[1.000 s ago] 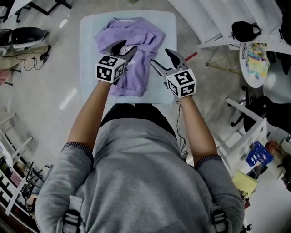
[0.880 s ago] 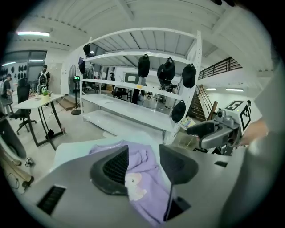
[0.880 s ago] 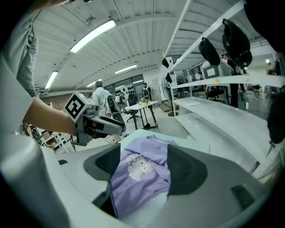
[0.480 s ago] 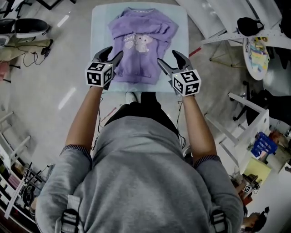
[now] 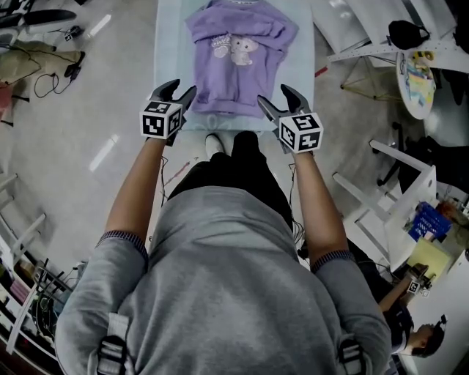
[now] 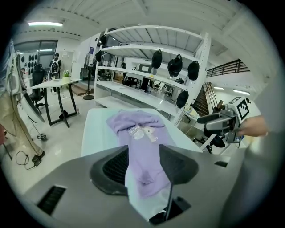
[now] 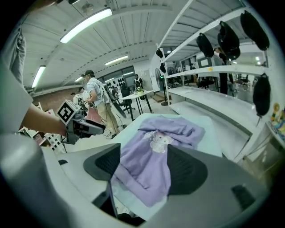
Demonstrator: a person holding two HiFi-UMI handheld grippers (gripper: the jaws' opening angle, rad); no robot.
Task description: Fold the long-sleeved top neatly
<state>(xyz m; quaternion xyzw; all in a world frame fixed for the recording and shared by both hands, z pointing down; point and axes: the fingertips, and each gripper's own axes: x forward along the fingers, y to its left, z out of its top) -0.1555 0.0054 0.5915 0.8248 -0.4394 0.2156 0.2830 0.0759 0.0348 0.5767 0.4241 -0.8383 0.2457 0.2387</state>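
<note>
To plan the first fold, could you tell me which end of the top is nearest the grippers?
The hem, the straight edge below the cartoon print; the collar lies farthest away.

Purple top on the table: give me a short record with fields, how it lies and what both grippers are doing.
top: purple, print up, sleeves bunched across the chest
surface: pale blue table
left gripper: open, empty, beside hem's left corner
right gripper: open, empty, beside hem's right corner
fold: hem not yet lifted

Open lab or workshop hall: tall white shelving (image 6: 133, 92), high work tables (image 6: 55, 82), ceiling strip lights (image 7: 84, 22), pale polished floor (image 5: 88, 168).
</note>
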